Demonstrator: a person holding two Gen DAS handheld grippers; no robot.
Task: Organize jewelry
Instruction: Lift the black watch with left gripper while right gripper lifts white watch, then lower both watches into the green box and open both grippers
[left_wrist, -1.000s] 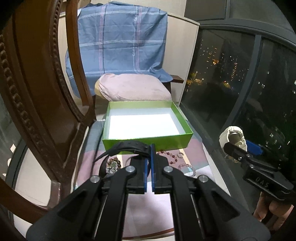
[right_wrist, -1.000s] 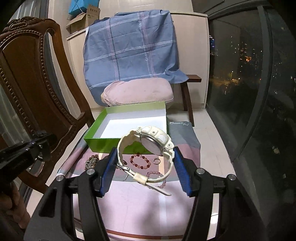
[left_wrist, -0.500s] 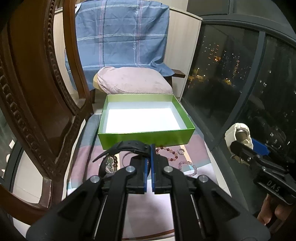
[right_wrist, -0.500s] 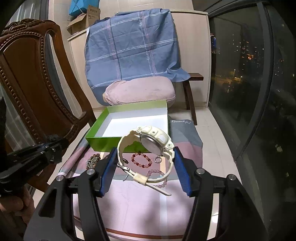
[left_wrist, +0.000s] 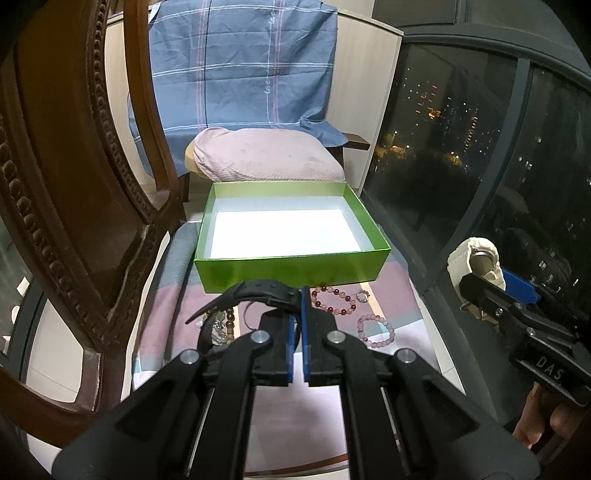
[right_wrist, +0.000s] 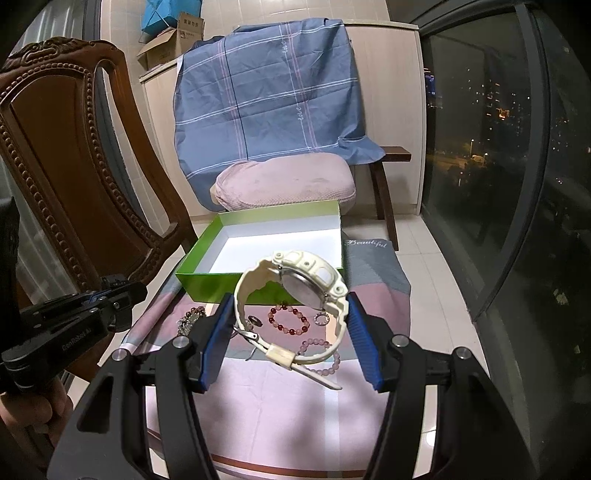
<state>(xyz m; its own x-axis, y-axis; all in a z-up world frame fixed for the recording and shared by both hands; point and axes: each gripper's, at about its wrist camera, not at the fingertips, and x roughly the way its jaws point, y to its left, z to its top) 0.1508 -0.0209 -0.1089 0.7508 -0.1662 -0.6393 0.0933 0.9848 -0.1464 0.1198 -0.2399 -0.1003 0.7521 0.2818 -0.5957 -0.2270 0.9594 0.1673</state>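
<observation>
a carved wooden chair (right_wrist: 66, 158) fills the left side of both views, and behind the work area a blue plaid cloth (right_wrist: 269, 99) hangs over a pale cabinet, with a pink cushion (right_wrist: 284, 182) lying at its foot. a striped pink and grey cloth (right_wrist: 280, 398) covers the low surface in front, and a green box (left_wrist: 291, 267) with a white inside sits open at its far end, nothing visible in it. the left gripper (left_wrist: 298, 314) has its blue pads pressed nearly together on the strap of a black watch (left_wrist: 258, 293), which curves up and off to the left just above the cloth, in front of the box's near wall. the right gripper (right_wrist: 291, 334) is spread fairly wide, its pads clamped on either side of a cream watch (right_wrist: 295, 295) held on edge, the case back facing the camera and the buckled strap end hanging down toward the cloth; it hangs in front of the box's near right corner. on the cloth just before the box lie a dark red bead bracelet (right_wrist: 289, 322), a pale pink bead bracelet (left_wrist: 376, 330) nearer the camera, a brown bead bracelet (right_wrist: 192, 317) to the left beside some clear stones, and a small sparkling ring (right_wrist: 320, 318) just right of the red beads.
</observation>
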